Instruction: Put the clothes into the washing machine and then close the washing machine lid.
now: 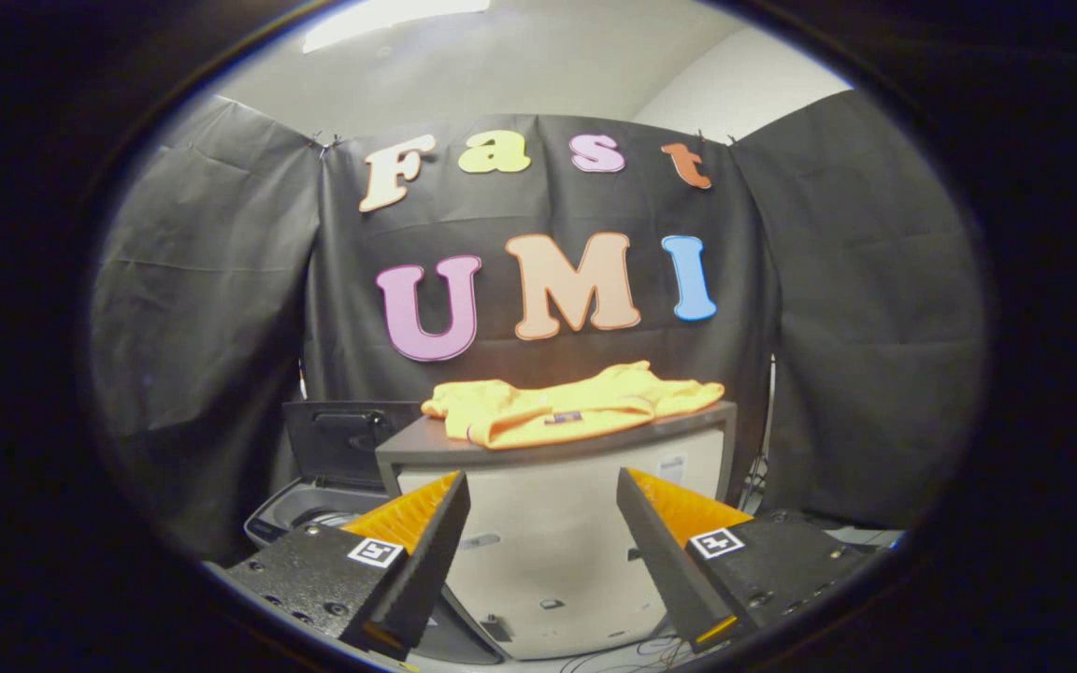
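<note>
Booth: washing machine (314,509) half-hidden, hand-held gripper (543,491) agape

The tool (543,486) sits apparently level, fingers spread wide apart, holding nothing.

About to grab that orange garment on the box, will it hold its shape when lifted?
Probably not: the orange garment lies rumpled, so it should droop. It looks thin, likely light. The tool is open, short of it.
</note>
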{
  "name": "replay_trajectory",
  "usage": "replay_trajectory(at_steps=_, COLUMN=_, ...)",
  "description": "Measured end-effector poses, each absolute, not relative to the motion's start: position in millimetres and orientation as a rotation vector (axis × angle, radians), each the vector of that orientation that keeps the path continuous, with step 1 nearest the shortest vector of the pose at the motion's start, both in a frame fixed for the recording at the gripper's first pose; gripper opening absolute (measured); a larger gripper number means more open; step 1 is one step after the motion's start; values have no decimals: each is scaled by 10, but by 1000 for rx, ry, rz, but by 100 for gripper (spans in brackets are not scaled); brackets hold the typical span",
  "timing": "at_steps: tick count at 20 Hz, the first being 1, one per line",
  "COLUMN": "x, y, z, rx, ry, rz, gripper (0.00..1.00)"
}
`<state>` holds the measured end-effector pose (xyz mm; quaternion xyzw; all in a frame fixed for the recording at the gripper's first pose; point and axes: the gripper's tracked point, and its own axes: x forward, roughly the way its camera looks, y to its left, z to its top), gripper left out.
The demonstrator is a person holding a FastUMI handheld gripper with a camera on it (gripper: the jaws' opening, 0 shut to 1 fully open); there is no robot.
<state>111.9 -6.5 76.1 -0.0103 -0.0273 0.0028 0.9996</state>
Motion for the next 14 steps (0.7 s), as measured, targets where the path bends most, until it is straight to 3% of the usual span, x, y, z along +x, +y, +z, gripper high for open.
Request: replay_trajectory(at_steps=14, x=2988, y=-4, z=1298, rx=57, ry=182, rz=26, gripper=96)
